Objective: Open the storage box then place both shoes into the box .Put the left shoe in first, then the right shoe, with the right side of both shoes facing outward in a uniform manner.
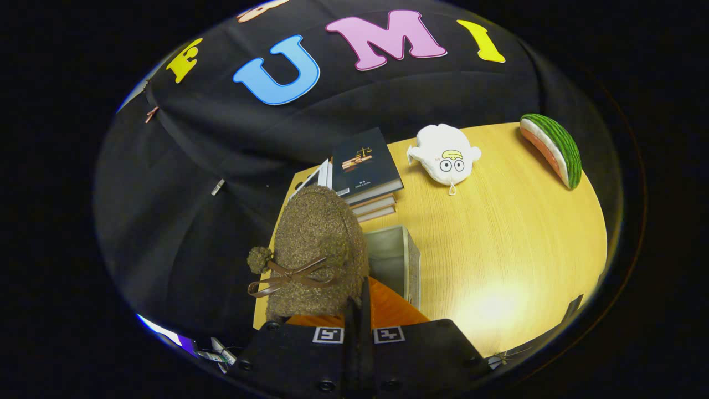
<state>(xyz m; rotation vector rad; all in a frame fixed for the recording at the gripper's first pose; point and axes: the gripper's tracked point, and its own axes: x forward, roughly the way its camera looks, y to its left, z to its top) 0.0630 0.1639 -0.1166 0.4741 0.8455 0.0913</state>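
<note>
Because its two fingers are pressed almost together with only a thin edge between them, the claw (pixel 359 310) seems to be closed on the rim of the shoe (pixel 318 249), at the orange lining (pixel 388 310) of its opening. I judge that the shoe is pinched at this edge so it hangs with its brown fuzzy upper turned away from the fingers and can be lowered into the storage box (pixel 396 260). A bow (pixel 288 277) and a small pompom (pixel 259 259) sit on that upper.

The box stands open just beyond the fingers, on the bench (pixel 498 238), and the shoe hangs in front of its left part. So I cannot see whether another shoe is already inside, and I cannot say if this one is the left or the right shoe. The box lid is not clear to me either.

Further away, a stack of books (pixel 365 172) lies behind the box, with something pale and flat beside it, half hidden by the shoe. A white plush toy (pixel 446 155) and a watermelon-slice toy (pixel 554 147) lie well apart from the box.
</note>
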